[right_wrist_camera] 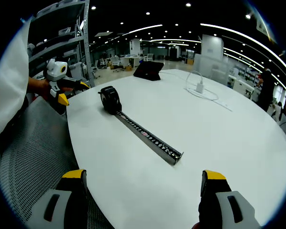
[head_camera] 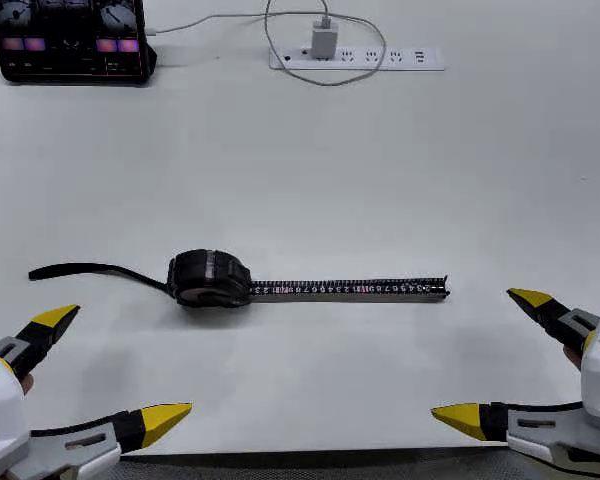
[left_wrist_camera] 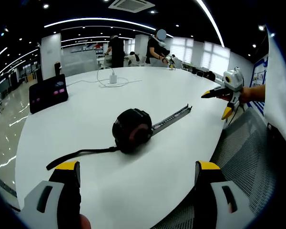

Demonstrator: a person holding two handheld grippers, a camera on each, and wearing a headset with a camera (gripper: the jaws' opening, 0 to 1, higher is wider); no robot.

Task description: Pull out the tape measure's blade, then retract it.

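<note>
Black tape measure (head_camera: 209, 278) lies in the middle of the white table (head_camera: 400, 160). Its blade (head_camera: 348, 289) is drawn out, the long axis running left to right and the hook end pointing toward the right gripper (head_camera: 472, 352). That one and the left gripper (head_camera: 130, 360) gape wide, empty, well apart from it. If retracted unguided, the blade may whip back and jolt the unheld tape measure.

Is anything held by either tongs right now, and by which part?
Nothing is held: left tongs and right tongs are open, apart from the tape measure.
</note>
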